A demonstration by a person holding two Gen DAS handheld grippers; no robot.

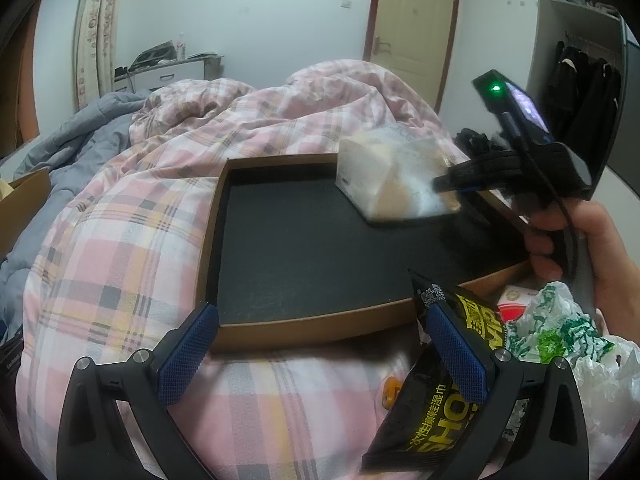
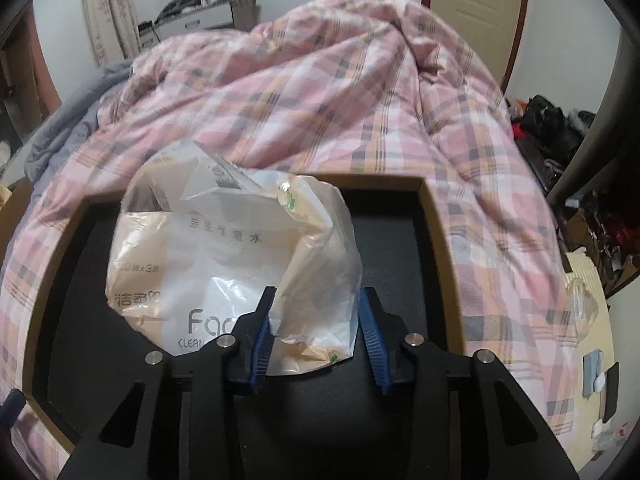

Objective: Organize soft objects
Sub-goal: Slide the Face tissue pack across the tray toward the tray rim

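A shallow cardboard tray (image 1: 224,236) with a black floor lies on the pink plaid quilt (image 1: 120,240). A tissue pack in thin white plastic wrap (image 1: 384,180) rests in the tray's far right corner. My right gripper (image 1: 438,184), held by a hand (image 1: 600,256), reaches it from the right. In the right wrist view the tissue pack (image 2: 224,264) fills the tray (image 2: 432,240), and my right gripper (image 2: 316,320) is shut on its loose wrap, blue pads pressing both sides. My left gripper (image 1: 324,356) hovers open over the tray's near edge with nothing between its pads.
A black snack packet (image 1: 440,420) lies by my left gripper's right finger. Beside it are a crumpled white-and-green plastic bag (image 1: 560,332) and a red-and-white package (image 1: 514,300). A grey blanket (image 1: 60,152) and an open cardboard box (image 1: 24,200) are at the left.
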